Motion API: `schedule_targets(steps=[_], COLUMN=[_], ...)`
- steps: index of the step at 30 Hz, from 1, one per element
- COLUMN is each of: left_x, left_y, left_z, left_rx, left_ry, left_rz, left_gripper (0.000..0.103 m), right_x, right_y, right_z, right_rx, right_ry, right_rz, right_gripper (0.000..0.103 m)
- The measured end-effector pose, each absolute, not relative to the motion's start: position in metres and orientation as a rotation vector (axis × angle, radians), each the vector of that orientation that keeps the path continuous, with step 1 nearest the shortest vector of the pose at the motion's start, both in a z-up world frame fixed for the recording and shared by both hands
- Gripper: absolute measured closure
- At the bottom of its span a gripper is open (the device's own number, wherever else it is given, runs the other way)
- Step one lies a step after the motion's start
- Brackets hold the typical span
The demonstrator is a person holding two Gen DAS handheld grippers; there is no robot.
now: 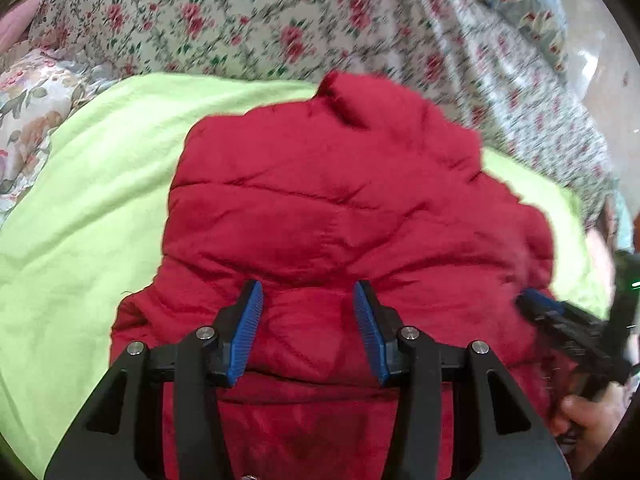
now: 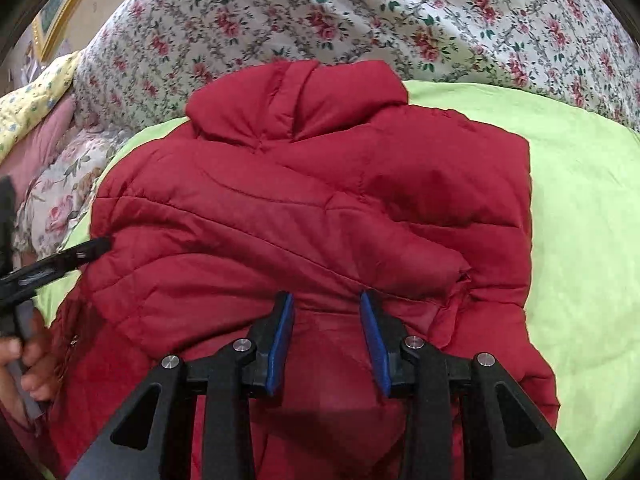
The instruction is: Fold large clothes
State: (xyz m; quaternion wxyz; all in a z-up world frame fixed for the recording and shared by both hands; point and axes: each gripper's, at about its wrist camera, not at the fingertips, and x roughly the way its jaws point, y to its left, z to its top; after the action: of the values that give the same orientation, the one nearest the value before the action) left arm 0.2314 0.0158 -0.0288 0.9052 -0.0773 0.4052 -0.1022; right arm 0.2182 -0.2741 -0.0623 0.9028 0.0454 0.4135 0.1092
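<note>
A red puffer jacket (image 1: 340, 200) (image 2: 300, 208) lies spread on a lime green sheet (image 1: 80, 200) (image 2: 580, 200), collar (image 2: 296, 100) at the far end and a sleeve folded across its front. My left gripper (image 1: 308, 288) is low on the jacket's near part. A puffed ridge of fabric bulges between its blue pads, and creases run out from both fingertips. My right gripper (image 2: 326, 298) is open over the near edge of the folded sleeve, with jacket fabric lying flat under its jaws. Each gripper also shows at the jacket's side in the other view (image 1: 536, 300) (image 2: 96, 246).
A floral bedspread (image 1: 240, 20) (image 2: 320, 12) surrounds the green sheet, with pillows bunched at the left. A person's hands (image 1: 588, 416) (image 2: 32, 360) hold the gripper handles at the frame edges. A gold picture frame (image 2: 60, 20) leans beyond the bed.
</note>
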Motion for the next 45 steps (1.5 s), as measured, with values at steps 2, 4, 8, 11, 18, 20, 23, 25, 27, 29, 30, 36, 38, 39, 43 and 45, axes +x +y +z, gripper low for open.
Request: schedule_targets(steps=[2,4,8,11,18,20,23,25,27,29,30,36,38,39,43,45], left_x=[0.229,0.233,0.244,0.247,0.246,0.244,0.228,0.21,0.193,0.176,0.169,0.123,0.11,0.105,0.087,0.078], left_y=[0.012,0.006,-0.007,-0.011,-0.011,-0.01,-0.005,0.0,0.006,0.014,0.018,0.038,0.048,0.051,0.063,0.069], left_z=[-0.023,-0.026,-0.052,-0.056,-0.058,-0.054,-0.042,-0.034,-0.029,-0.025,-0.024,-0.018,-0.019,-0.021,-0.019,-0.018], left_rx=[-0.158,-0.139,-0.075,-0.062,-0.04,-0.042,-0.062,-0.075,-0.091,-0.126,-0.141,-0.201,-0.22,-0.228,-0.245,-0.263], left_ry=[0.82,0.847,0.912,0.918,0.929,0.939,0.932,0.919,0.917,0.919,0.919,0.921,0.931,0.937,0.945,0.935], left_rz=[-0.215,-0.203,-0.156,-0.128,-0.122,-0.123,-0.126,-0.126,-0.11,-0.099,-0.092,-0.057,-0.049,-0.049,-0.054,-0.063], left_gripper=[0.05,0.044,0.043,0.043,0.042,0.042,0.042,0.042,0.042,0.042,0.042,0.042,0.042,0.042,0.042,0.042], right_x=[0.217,0.218,0.219,0.22,0.221,0.221,0.22,0.219,0.219,0.219,0.218,0.192,0.179,0.175,0.155,0.141], right_y=[-0.268,-0.268,-0.275,-0.274,-0.269,-0.269,-0.271,-0.273,-0.274,-0.273,-0.272,-0.271,-0.273,-0.274,-0.284,-0.29], right_z=[-0.064,-0.065,-0.068,-0.068,-0.07,-0.07,-0.07,-0.069,-0.069,-0.069,-0.068,-0.052,-0.044,-0.041,-0.033,-0.034], right_rx=[0.083,0.073,0.112,0.101,0.076,0.072,0.083,0.096,0.106,0.097,0.09,0.086,0.108,0.114,0.192,0.261], right_ry=[0.853,0.851,0.865,0.882,0.889,0.886,0.88,0.877,0.876,0.875,0.871,0.843,0.849,0.846,0.84,0.843], right_rz=[0.219,0.214,0.224,0.209,0.196,0.197,0.205,0.213,0.216,0.212,0.214,0.235,0.253,0.262,0.265,0.278], right_gripper=[0.067,0.067,0.07,0.07,0.069,0.069,0.069,0.069,0.069,0.069,0.067,0.055,0.046,0.045,0.045,0.045])
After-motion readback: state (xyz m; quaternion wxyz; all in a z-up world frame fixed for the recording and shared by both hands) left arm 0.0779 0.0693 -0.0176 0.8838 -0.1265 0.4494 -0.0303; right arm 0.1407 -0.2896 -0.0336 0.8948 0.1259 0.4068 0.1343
